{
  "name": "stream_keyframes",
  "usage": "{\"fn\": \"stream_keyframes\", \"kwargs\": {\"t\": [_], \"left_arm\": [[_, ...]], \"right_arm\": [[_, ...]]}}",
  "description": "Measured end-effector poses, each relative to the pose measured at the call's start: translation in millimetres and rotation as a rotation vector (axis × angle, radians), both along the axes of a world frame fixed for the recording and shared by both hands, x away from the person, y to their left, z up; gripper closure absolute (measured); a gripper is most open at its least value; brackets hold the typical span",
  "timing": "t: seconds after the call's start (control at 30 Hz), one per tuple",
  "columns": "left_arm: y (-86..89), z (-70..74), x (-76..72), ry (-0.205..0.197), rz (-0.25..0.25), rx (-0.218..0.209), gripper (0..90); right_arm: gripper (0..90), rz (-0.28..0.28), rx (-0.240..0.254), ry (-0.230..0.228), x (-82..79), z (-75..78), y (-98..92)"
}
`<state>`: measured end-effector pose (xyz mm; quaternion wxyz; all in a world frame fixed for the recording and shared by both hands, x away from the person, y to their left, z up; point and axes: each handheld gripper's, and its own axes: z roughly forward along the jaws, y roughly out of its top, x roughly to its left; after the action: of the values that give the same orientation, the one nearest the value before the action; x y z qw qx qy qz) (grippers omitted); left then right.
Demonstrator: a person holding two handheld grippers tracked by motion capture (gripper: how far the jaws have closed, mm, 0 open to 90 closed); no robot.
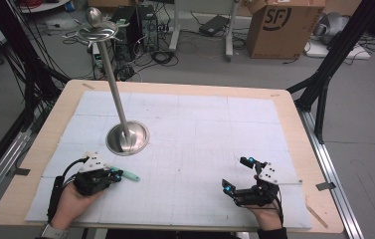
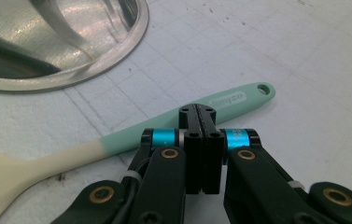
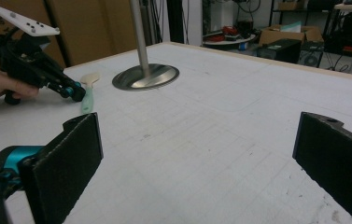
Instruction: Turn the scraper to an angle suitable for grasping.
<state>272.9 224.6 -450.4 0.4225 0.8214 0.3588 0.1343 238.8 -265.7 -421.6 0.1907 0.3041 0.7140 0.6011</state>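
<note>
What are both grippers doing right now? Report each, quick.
Left gripper: shut, jaws pressed together over the spatula, holding nothing.
Right gripper: open, nothing between the jaws.

The left hand-held gripper [image 1: 117, 174] lies low and nearly level in the person's left hand [image 1: 73, 201], jaws pressed fully together with nothing between them. The right hand-held gripper [image 1: 238, 174], gripped by the right hand [image 1: 267, 215], holds its jaws wide apart, pointing forward and leftward.

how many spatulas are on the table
1. The mint-handled spatula lies flat on the white mat, just in front of the shut left gripper and near the round steel base of the stand. None other is visible; the grippers and hands could hide little.
</note>
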Motion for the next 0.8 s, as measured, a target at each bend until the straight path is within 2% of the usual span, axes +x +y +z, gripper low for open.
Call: {"fn": "stream_keyframes", "kwargs": {"t": [0.1, 0.13, 0.17, 0.2, 0.27, 0.33, 0.47, 0.5, 0.53, 0.57, 0.67, 0.7, 0.8], "left_arm": [[0.5, 0.3, 0.2, 0.002, 0.006, -0.012, 89.7], [2.3, 1.3, 0.0, -0.007, 0.008, -0.007, 89.7], [9.3, 5.7, 1.2, -0.020, 0.029, -0.025, 89.7], [9.3, 5.7, 1.2, -0.020, 0.029, -0.025, 89.7], [17.2, 12.1, 4.4, -0.037, 0.051, -0.019, 89.7], [27.2, 20.1, 12.4, -0.060, 0.072, 0.019, 89.7], [37.0, 24.8, 26.9, -0.051, 0.110, 0.041, 89.7], [40.0, 24.8, 34.0, -0.038, 0.122, 0.062, 89.7], [44.6, 23.5, 44.4, -0.026, 0.141, 0.105, 89.7], [47.1, 21.8, 49.1, -0.017, 0.151, 0.112, 89.7], [52.1, 18.4, 56.2, -0.002, 0.171, 0.115, 89.7], [57.6, 14.0, 64.0, 0.018, 0.194, 0.096, 89.7], [60.3, 9.5, 71.3, 0.026, 0.210, 0.077, 89.7]], "right_arm": [[0.4, 0.002, -0.003, 0.000, 0.7, -0.6, -0.2], [0.4, -0.001, -0.004, -0.004, 1.2, -1.0, -0.5], [0.4, 0.000, -0.004, -0.002, 1.3, -1.1, -0.8], [0.4, 0.000, -0.004, -0.004, 1.3, -1.2, -1.2], [0.4, -0.002, 0.001, -0.002, 0.6, -0.7, -1.5], [0.4, -0.003, 0.004, 0.001, -0.2, 0.0, -2.0], [0.4, -0.002, 0.003, -0.003, -0.4, 0.2, -2.3], [0.4, -0.001, 0.003, -0.002, -0.5, 0.2, -2.1], [0.4, -0.001, 0.003, -0.002, -0.6, 0.3, -1.9], [0.4, -0.001, 0.003, -0.001, -0.7, 0.4, -1.9], [0.4, 0.001, 0.004, -0.004, -0.3, 0.3, -2.4], [0.4, -0.001, 0.003, -0.008, -0.1, 0.0, -2.9], [0.4, -0.004, 0.005, -0.004, -0.5, -0.5, -3.4]]}}
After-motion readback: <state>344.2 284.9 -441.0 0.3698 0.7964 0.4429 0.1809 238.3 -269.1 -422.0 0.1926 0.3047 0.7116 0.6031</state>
